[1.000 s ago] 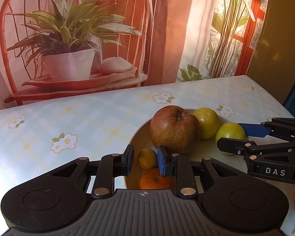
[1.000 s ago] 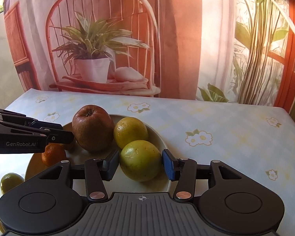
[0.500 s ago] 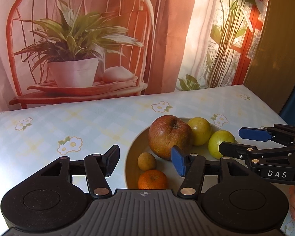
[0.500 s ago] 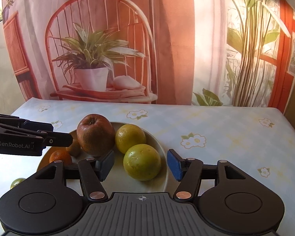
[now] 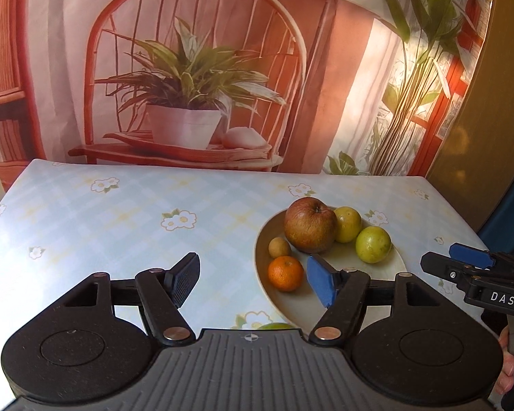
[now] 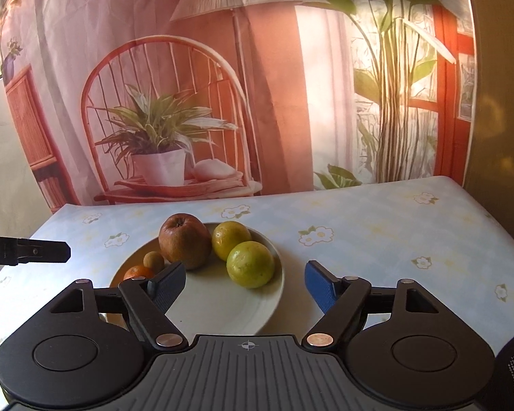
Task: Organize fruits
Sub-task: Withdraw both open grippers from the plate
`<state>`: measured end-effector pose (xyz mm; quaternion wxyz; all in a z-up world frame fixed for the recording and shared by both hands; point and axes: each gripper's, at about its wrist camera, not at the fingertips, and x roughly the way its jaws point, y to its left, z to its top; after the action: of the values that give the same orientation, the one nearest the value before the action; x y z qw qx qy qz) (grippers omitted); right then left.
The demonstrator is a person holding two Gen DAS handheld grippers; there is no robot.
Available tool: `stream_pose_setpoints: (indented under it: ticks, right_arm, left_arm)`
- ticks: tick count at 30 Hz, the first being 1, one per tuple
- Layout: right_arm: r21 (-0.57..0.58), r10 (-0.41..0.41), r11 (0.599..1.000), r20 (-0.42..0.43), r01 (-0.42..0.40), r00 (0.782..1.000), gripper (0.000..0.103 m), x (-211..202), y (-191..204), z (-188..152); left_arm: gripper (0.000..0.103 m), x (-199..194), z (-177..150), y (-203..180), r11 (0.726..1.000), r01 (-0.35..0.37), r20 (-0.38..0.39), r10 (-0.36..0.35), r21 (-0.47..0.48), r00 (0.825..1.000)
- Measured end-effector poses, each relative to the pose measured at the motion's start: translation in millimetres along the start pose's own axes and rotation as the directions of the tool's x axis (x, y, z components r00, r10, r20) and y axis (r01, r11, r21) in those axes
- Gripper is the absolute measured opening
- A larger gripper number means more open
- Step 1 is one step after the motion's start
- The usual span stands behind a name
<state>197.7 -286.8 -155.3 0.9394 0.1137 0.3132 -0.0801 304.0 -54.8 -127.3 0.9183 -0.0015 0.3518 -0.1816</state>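
A table (image 5: 120,212) under a pale blue checked oilcloth with white flowers fills both views, and on it a round, shallow, cream-coloured plate (image 6: 222,311) carries most of the fruit. Judging by that, the sorting looks nearly done: five pieces sit together on the plate, while one green fruit (image 5: 274,326) peeps out on the cloth just beside the near rim, half hidden by the left gripper's body, so it probably remains to be moved.

The large russet-brown apple (image 5: 310,224) stands stem-up at the far side, its skin dull and slightly wrinkled. Touching it is a yellow-green citrus (image 5: 347,223), and next to that a second, greener round citrus (image 6: 250,264), smooth and glossy. A small bright orange mandarin (image 5: 285,273) lies near the front edge, with a tiny tan round fruit (image 5: 279,247) just behind it.

The left gripper (image 5: 253,282) and the right gripper (image 6: 245,286) have both just been spreading their jaws; each stands released, with nothing between the pads, above the near side of the plate.
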Motion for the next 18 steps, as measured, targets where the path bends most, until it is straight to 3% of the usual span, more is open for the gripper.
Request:
stream_pose_setpoints:
  ticks: [2,5,10,14,18]
  right_arm:
    - [0.017,0.002,1.000,0.010,-0.003,1.000,0.082,-12.3,2.1,-3.8]
    - [0.031,0.011,0.999,0.020,-0.012,1.000,0.082,-26.2,7.2,-10.1]
    - [0.010,0.031,0.999,0.008,-0.031,0.999,0.083,-40.3,23.7,-27.2]
    - [0.008,0.053,0.999,-0.022,-0.053,0.998,0.083,-41.1,37.1,-43.0]
    - [-0.009,0.062,0.998,-0.054,-0.062,0.997,0.083,-41.4,48.3,-57.3]
  left_arm:
    - [0.071,-10.0,-8.4,1.3,0.997,-0.079,0.026,0.079,0.009,0.997]
    - [0.071,-21.0,-19.7,-1.6,0.976,-0.210,0.042,0.208,0.049,0.977]
    - [0.071,-41.7,-35.8,4.5,0.980,-0.199,0.035,0.199,-0.019,0.979]
    - [0.071,-50.6,-53.6,0.0,0.966,-0.257,0.028,0.258,-0.031,0.966]
    - [0.071,-55.2,-71.0,1.8,0.965,-0.257,-0.019,0.257,-0.047,0.966]
